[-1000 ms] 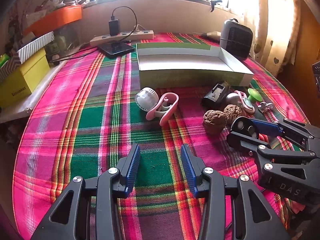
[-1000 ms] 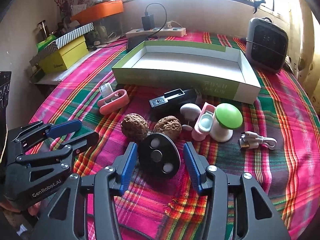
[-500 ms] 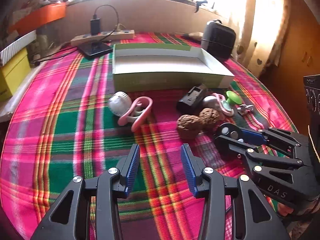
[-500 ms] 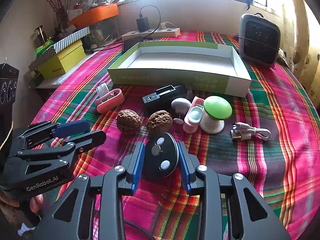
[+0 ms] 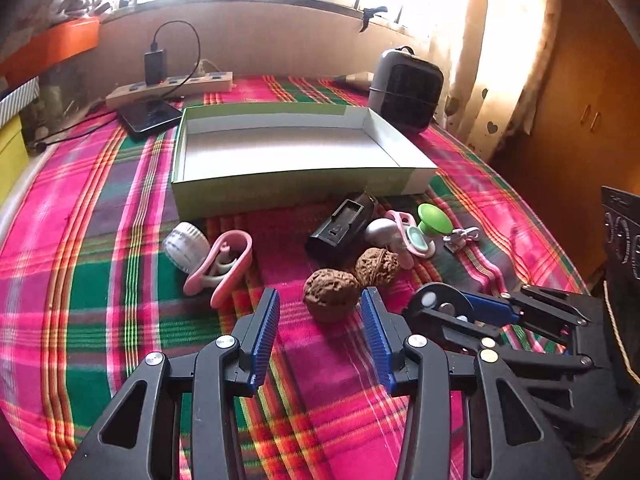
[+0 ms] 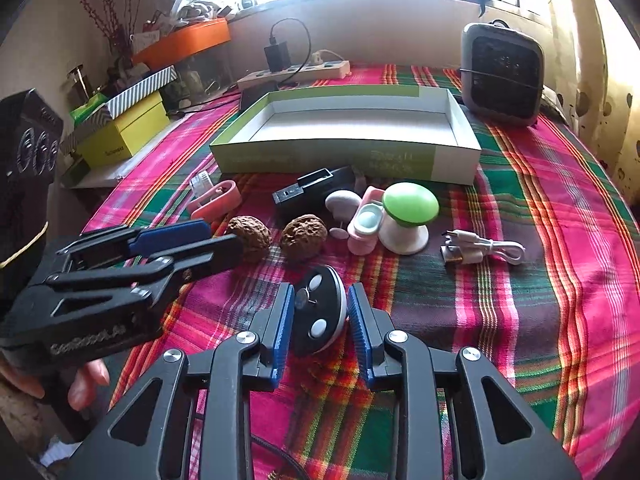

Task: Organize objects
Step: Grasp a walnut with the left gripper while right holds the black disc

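The left gripper [image 5: 319,330] is hovering with its jaws apart, lining up on the nearer walnut [image 5: 330,294] without touching it. To its right, the right gripper [image 6: 319,318] has just been closing and is now pinching the black oval remote [image 6: 319,314] at the near edge of the plaid tablecloth [image 6: 520,288]. Judging by this, the pickup is under way; next, the remote needs lifting and carrying to the empty box [image 6: 332,156] on the far side.

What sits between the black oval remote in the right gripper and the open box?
In the right wrist view, a walnut and a black charger cradle lie between the black oval remote and the box.
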Tool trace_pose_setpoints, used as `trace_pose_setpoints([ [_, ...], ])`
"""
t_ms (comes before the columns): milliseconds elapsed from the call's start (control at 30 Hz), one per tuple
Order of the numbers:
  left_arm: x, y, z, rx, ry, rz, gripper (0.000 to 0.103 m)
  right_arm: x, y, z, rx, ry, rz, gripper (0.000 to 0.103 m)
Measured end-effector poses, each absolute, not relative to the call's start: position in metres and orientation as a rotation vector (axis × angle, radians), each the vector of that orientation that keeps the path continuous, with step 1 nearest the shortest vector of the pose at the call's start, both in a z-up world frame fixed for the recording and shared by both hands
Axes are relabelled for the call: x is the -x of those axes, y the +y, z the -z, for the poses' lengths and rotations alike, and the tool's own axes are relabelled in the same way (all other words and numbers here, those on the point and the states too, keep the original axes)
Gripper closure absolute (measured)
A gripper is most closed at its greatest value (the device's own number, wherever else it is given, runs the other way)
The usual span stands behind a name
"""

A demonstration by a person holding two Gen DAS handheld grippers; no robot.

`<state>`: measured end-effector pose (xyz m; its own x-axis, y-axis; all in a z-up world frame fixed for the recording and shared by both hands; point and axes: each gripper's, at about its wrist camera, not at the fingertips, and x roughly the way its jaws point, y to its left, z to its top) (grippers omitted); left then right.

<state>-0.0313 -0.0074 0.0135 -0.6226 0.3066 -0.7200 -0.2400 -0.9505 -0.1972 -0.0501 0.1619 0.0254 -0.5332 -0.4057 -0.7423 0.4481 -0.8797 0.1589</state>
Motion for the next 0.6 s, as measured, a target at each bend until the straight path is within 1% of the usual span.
trace_pose_setpoints([
  [467,0.044,0.001,-0.007,1.216,-0.055,-2.574,0.063,0.053,0.164,-0.025,-1.141,0.06,2.383,0.074],
  [567,0.046,0.002,-0.007,1.214,-0.063,-2.568,0.068,0.053,0.164,-0.025,-1.141,0.057,2.381,0.074],
  [600,0.047,0.002,-0.006,1.216,-0.06,-2.566,0.072,0.054,0.164,-0.025,-1.141,0.056,2.381,0.074],
])
